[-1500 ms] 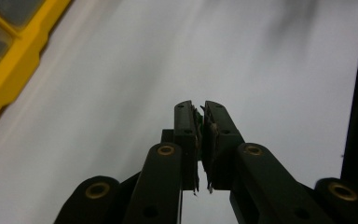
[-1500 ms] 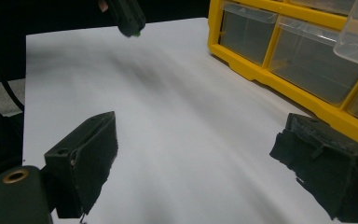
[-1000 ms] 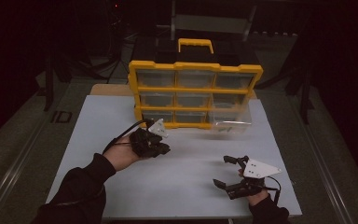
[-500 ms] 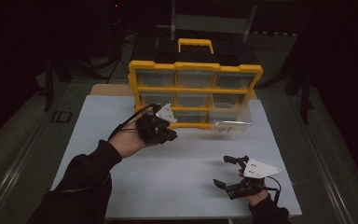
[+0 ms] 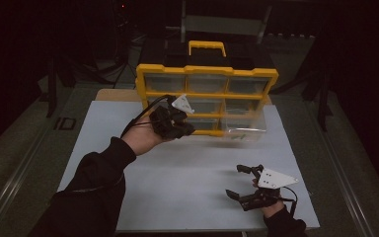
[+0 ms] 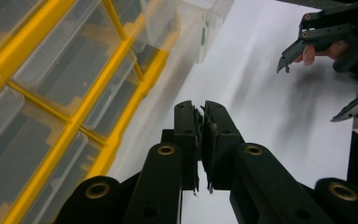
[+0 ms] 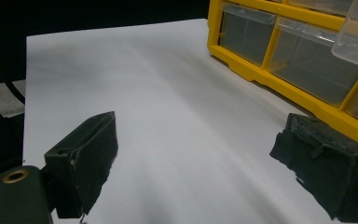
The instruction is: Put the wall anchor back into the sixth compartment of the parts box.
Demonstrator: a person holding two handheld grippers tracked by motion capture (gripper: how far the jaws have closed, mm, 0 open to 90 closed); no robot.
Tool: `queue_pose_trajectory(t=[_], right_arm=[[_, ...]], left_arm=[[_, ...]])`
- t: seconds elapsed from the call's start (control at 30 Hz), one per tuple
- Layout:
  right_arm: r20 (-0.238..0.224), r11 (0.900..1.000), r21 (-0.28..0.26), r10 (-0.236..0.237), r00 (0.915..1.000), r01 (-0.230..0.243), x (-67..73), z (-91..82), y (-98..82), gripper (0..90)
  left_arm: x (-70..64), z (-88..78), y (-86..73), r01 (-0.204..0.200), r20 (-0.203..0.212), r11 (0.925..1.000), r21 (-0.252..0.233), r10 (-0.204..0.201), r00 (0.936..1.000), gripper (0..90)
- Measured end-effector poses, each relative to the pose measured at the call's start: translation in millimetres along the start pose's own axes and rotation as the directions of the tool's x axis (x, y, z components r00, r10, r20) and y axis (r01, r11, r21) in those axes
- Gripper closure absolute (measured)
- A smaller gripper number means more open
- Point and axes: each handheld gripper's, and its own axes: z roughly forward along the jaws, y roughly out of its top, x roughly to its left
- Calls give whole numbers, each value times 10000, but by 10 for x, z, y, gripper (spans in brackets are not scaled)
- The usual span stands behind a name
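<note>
1. While my left gripper point(image 5: 177, 127) hangs raised just in front of the yellow organizer point(image 5: 207, 98), its two black jaws are pressed together with nothing between them, as the left gripper view point(image 6: 200, 126) shows plainly.
2. The organizer stands upright at the far edge of the white table point(image 5: 177, 177), its clear drawers in three columns and a yellow handle point(image 5: 207, 48) on top.
3. One clear drawer point(image 5: 246, 126), at the lower right of the organizer, is pulled out toward the near side; the other drawers sit flush.
4. My right gripper point(image 5: 244, 182) rests at the near right of the table, well apart from the organizer, its jaws spread wide and holding nothing.
5. In the right gripper view, my two pads point(image 7: 86, 158) stand far apart over bare white table, with the organizer's lower row point(image 7: 307, 70) at the far right.
6. My left sleeve point(image 5: 94, 187) reaches in from the near left.
</note>
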Motion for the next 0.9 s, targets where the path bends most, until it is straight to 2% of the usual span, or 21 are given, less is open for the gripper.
queue_pose_trajectory(t=[0.4,0.73,0.9], right_arm=[[-11,10000,-28,-5,10000,5,1,-3,2,108],[2,10000,-41,2,10000,-2,1,-7,2,108],[-6,10000,-33,13,10000,-13,-3,-7,-1,108]], left_arm=[[9,47,176,241,-308,9997,-84,-243,9992,835],[72,27,452,502,-445,9969,-610,-530,9976,836],[88,39,555,664,-372,9946,-797,-695,9969,835]])
